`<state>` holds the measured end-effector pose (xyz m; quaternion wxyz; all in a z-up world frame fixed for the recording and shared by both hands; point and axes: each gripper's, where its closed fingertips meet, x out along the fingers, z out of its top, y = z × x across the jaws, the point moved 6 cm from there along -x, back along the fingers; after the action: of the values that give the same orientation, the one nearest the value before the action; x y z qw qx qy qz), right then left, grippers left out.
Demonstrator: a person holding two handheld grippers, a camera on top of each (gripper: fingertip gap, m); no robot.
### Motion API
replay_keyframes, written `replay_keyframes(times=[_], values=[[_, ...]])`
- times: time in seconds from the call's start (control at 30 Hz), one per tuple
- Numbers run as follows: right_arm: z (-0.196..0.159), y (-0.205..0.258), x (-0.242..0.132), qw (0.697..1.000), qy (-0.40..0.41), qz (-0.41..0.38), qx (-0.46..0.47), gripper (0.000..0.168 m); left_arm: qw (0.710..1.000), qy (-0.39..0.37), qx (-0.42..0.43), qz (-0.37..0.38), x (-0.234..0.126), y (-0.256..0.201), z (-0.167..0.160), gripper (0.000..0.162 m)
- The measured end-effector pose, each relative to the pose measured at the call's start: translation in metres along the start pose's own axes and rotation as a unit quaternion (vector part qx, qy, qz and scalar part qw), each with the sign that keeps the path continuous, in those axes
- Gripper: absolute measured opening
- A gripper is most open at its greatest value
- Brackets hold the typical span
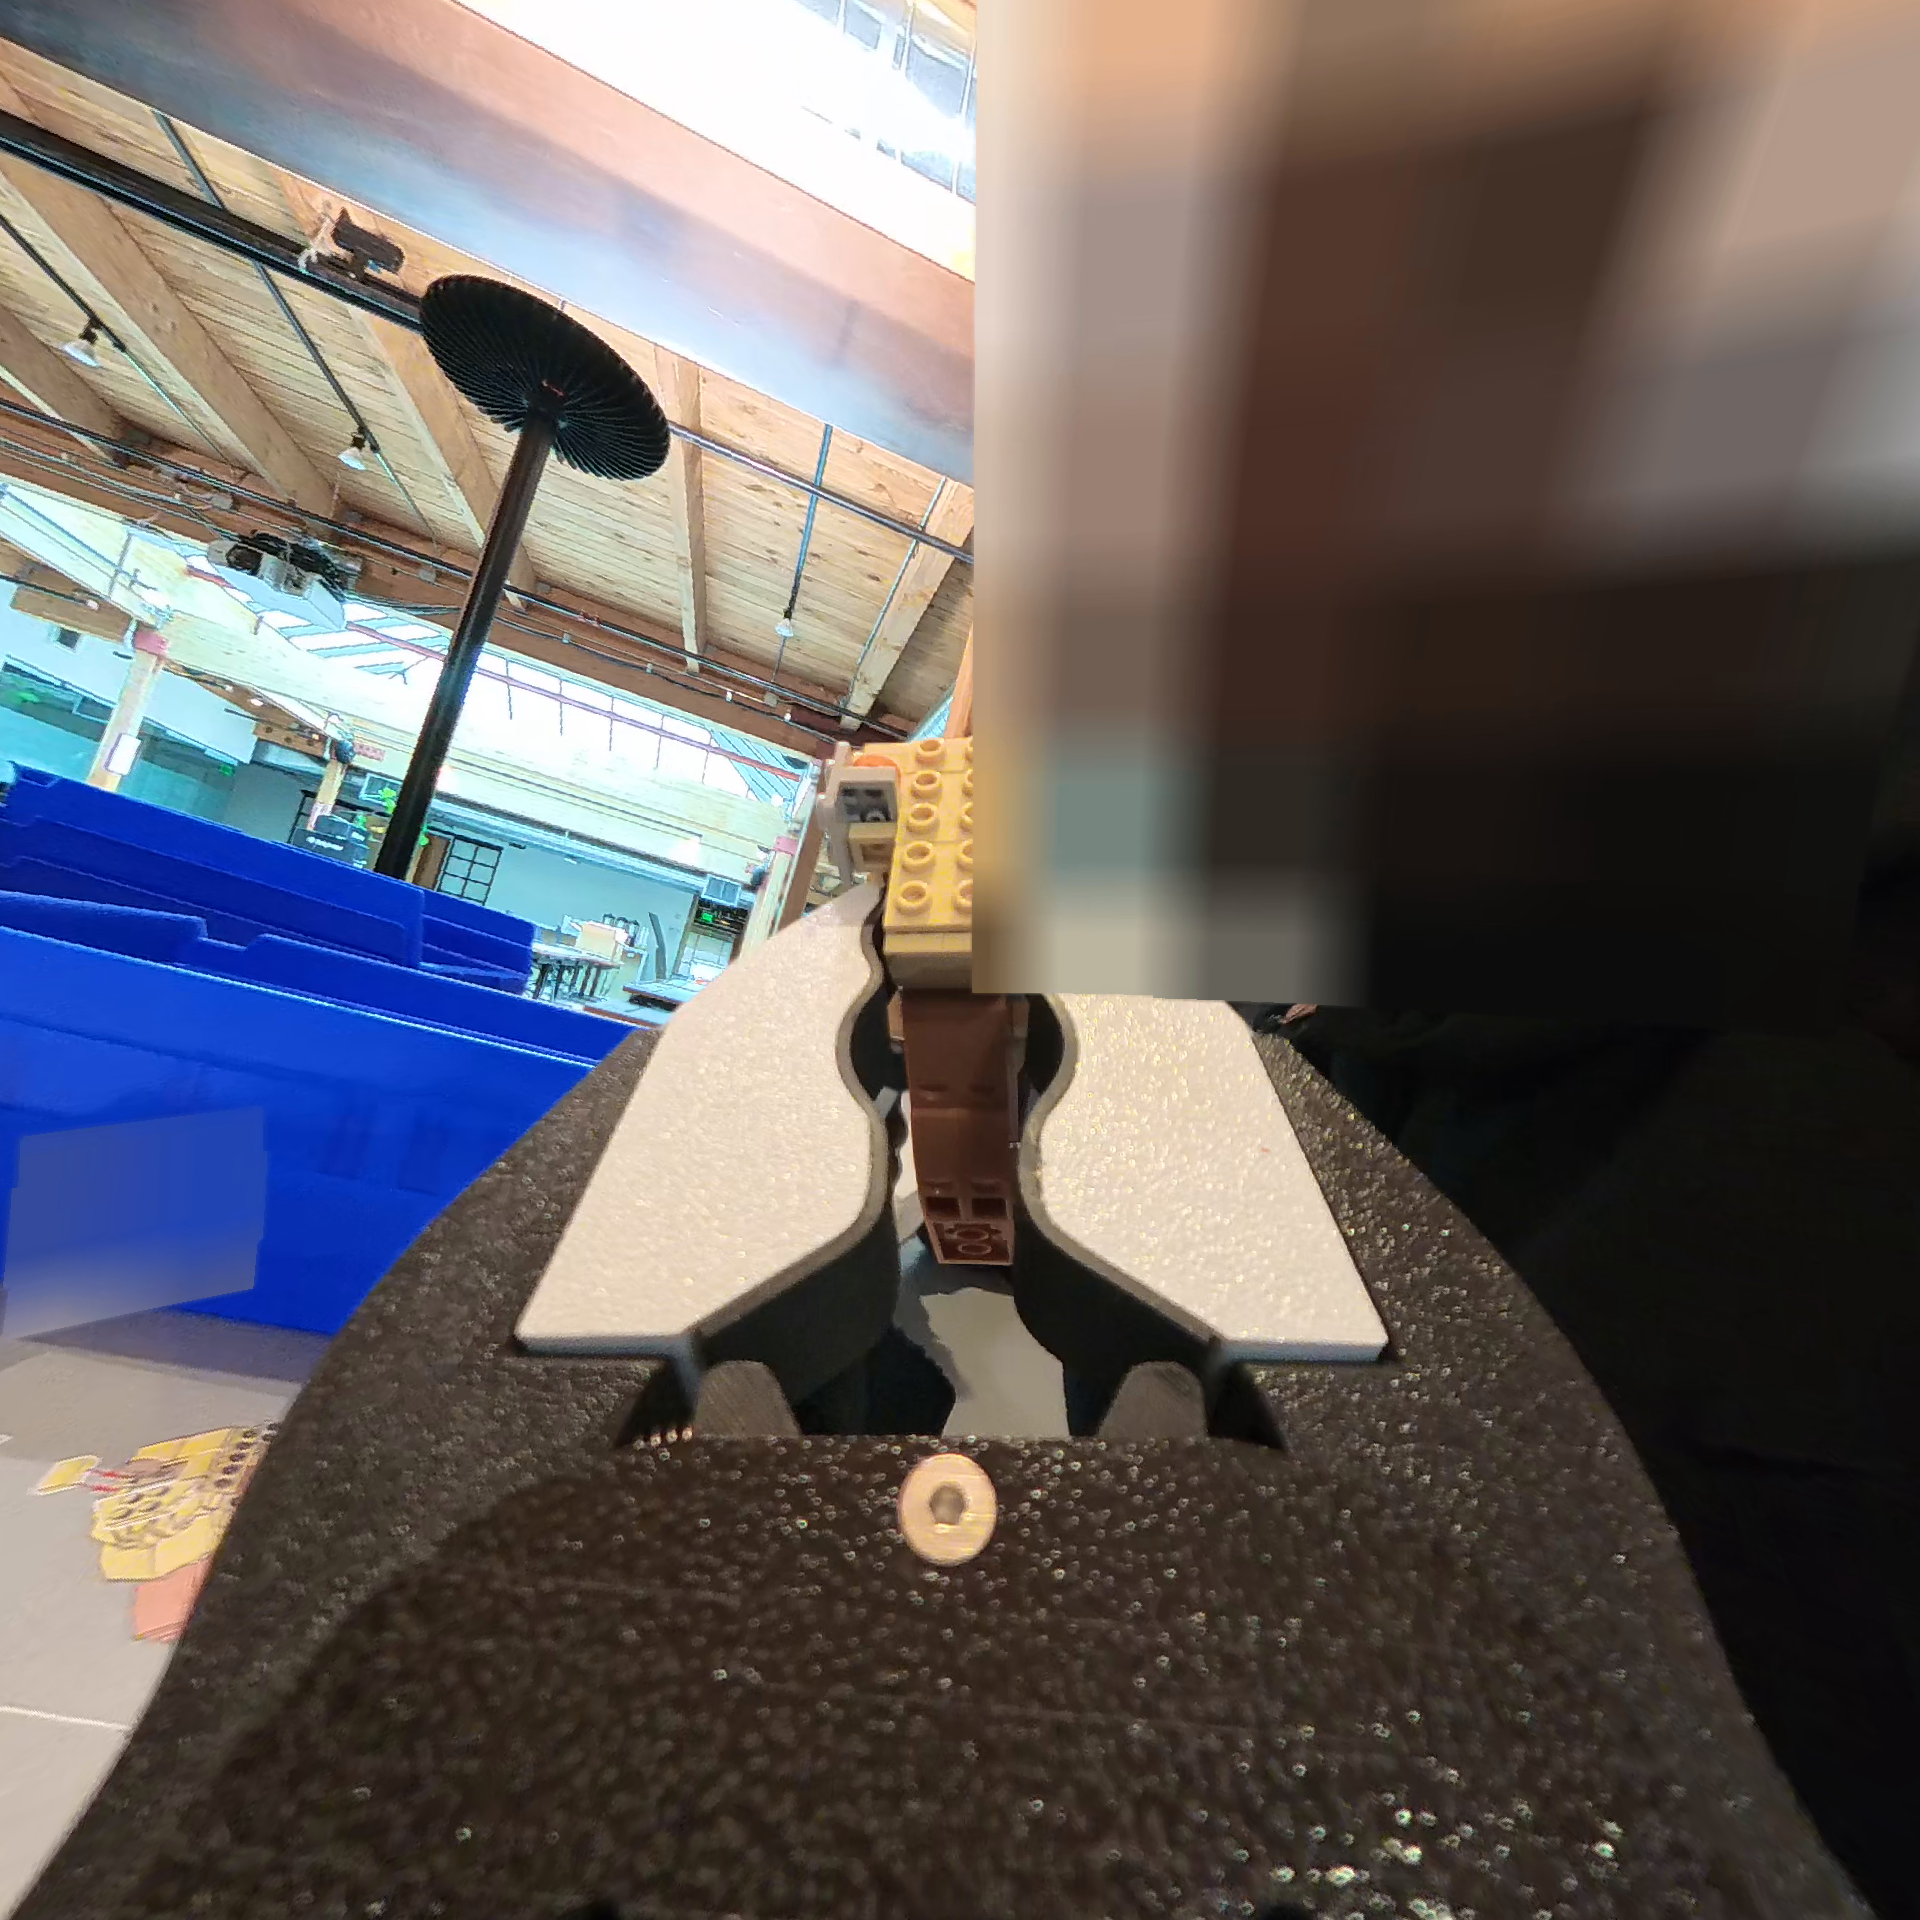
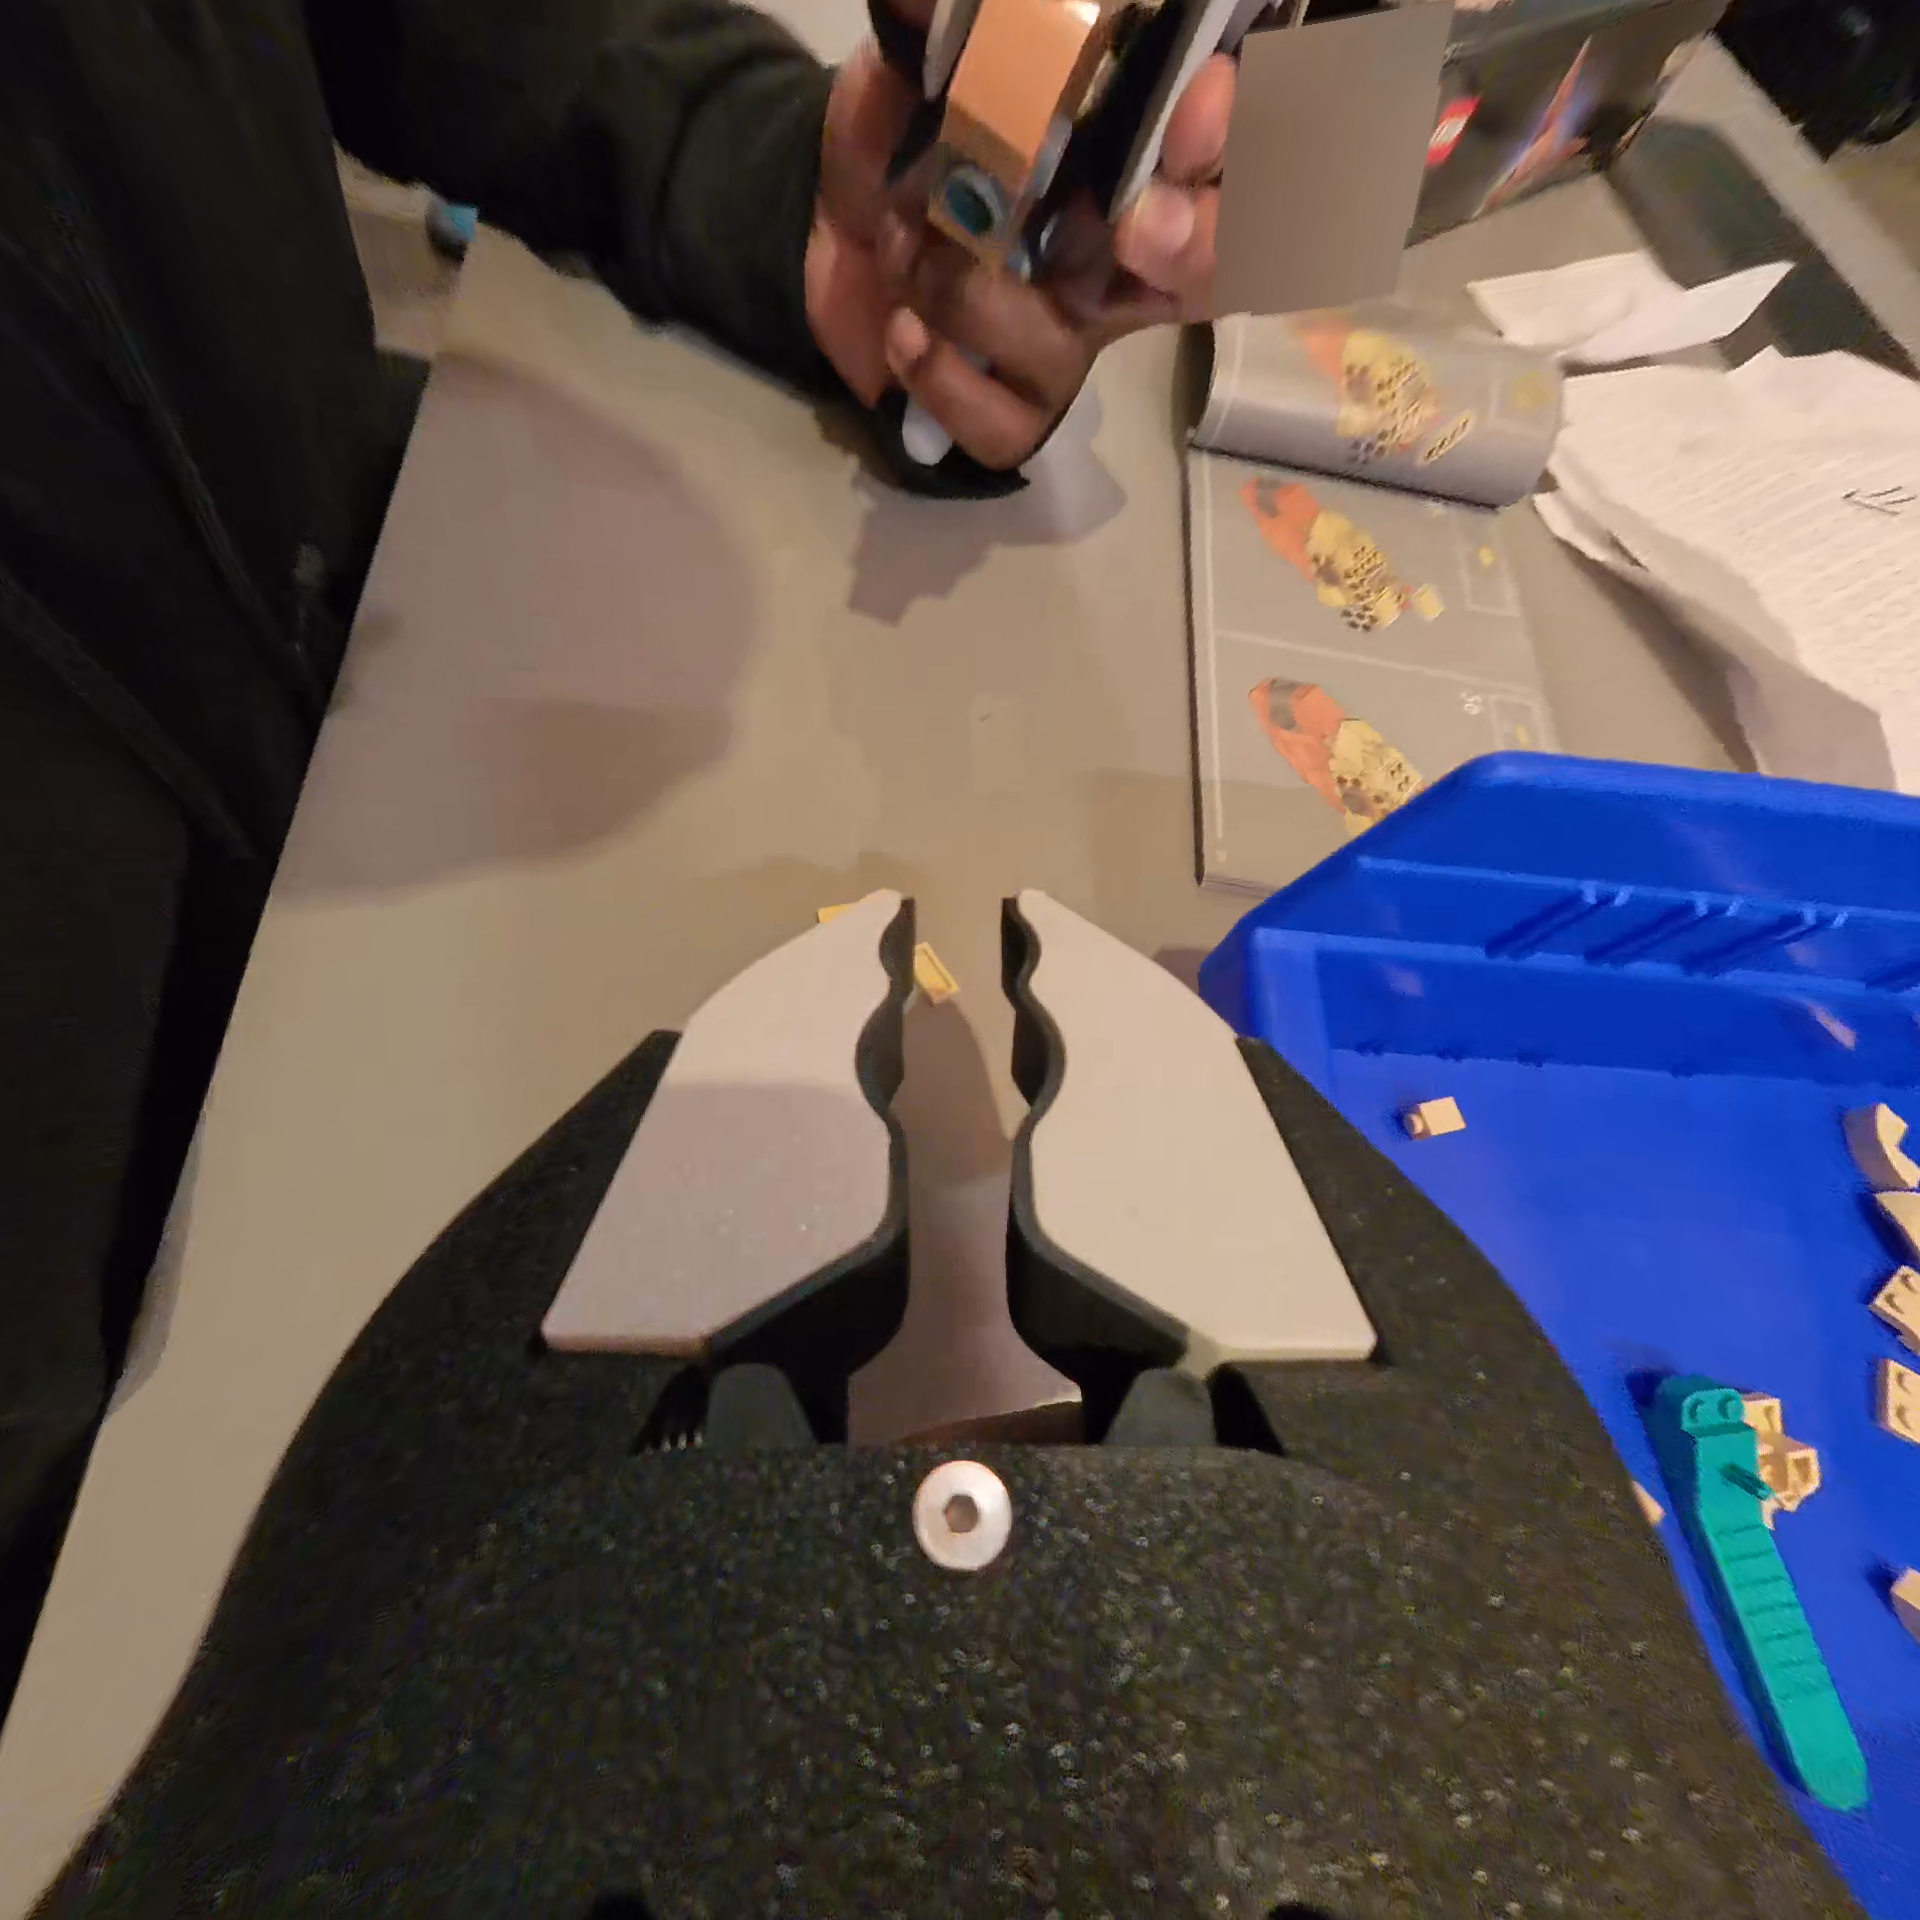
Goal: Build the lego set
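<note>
While your left tool (image 1: 961,1039) clamped the brown-and-tan lego build (image 1: 951,1101) at frame centre, your right tool (image 2: 956,914) hung narrowly parted over the surface (image 2: 623,727), a tan piece (image 2: 935,974) lying between its tips.

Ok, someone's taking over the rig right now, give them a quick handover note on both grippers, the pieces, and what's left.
Left gripper: shut on the partly built model, brown section between the fingers, tan studded plates on top, held raised off the table.
Right gripper: open, empty, low over the grey table, with a small tan piece on the table between its fingertips.
Blue bin holds more loose tan pieces and a teal separator tool.
Instruction booklet lies open beyond the bin.
Done: part of the model is assembled.
Left: probably pick up the tan piece and attach it, then continue.
</note>
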<state>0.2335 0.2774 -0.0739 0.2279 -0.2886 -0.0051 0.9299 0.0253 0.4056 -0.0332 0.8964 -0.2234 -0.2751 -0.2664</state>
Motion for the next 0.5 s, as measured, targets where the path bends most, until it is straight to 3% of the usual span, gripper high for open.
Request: replay_keyframes(times=[0.5], values=[[-0.022,-0.004,0.002,1.0,-0.009,-0.009,0.024,0.016,1.0,-0.013,-0.014,0.006,-0.003,0.006,0.003,0.021]])
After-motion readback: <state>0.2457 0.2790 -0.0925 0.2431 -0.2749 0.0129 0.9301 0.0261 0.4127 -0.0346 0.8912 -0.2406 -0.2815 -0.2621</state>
